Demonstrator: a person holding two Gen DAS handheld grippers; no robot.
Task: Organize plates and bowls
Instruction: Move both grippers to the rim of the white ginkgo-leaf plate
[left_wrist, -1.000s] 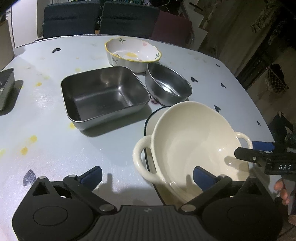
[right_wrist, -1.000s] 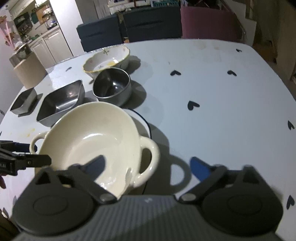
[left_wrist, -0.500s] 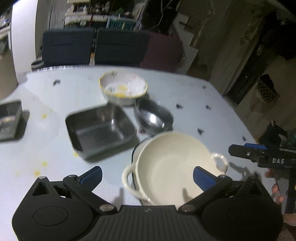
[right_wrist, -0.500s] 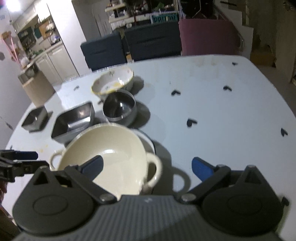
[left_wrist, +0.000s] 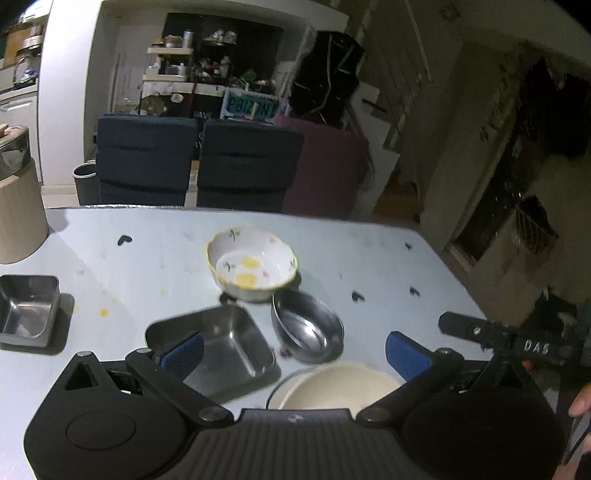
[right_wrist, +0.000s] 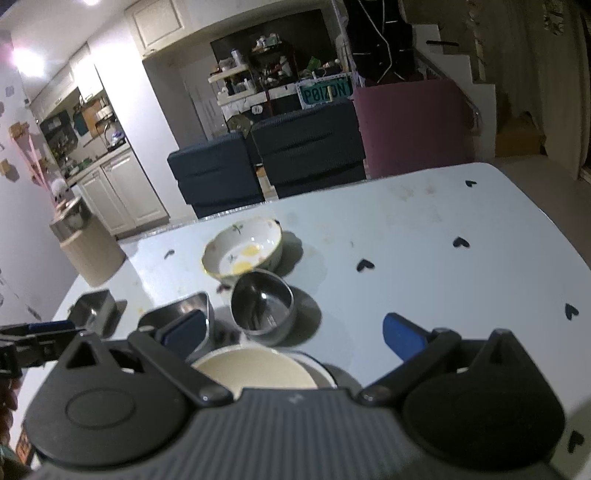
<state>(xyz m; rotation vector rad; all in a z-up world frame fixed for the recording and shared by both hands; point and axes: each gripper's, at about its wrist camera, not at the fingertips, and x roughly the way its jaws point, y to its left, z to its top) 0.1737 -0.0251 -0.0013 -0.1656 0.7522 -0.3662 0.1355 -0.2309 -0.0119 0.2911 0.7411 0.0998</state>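
Note:
A cream two-handled bowl (left_wrist: 332, 384) sits on a dark-rimmed plate at the table's near edge, just below both grippers; it also shows in the right wrist view (right_wrist: 255, 369). Behind it stand a round steel bowl (left_wrist: 306, 328), a square steel tray (left_wrist: 218, 347) and a flowered ceramic bowl (left_wrist: 251, 267). My left gripper (left_wrist: 293, 352) is open and empty, raised above the cream bowl. My right gripper (right_wrist: 293, 336) is open and empty too, raised on the other side. The right gripper shows in the left wrist view (left_wrist: 498, 338).
A small square steel tray (left_wrist: 27, 308) sits at the table's left. A beige bin (left_wrist: 16, 206) stands beyond the left edge. Dark chairs (left_wrist: 192, 162) and a maroon chair (left_wrist: 325, 173) line the far side. The pale table (right_wrist: 443, 280) has heart marks.
Both grippers have risen and pulled back from the cream bowl, which now sits low in both views. The right gripper's near finger has left the bowl's rim. The dishes have not moved.

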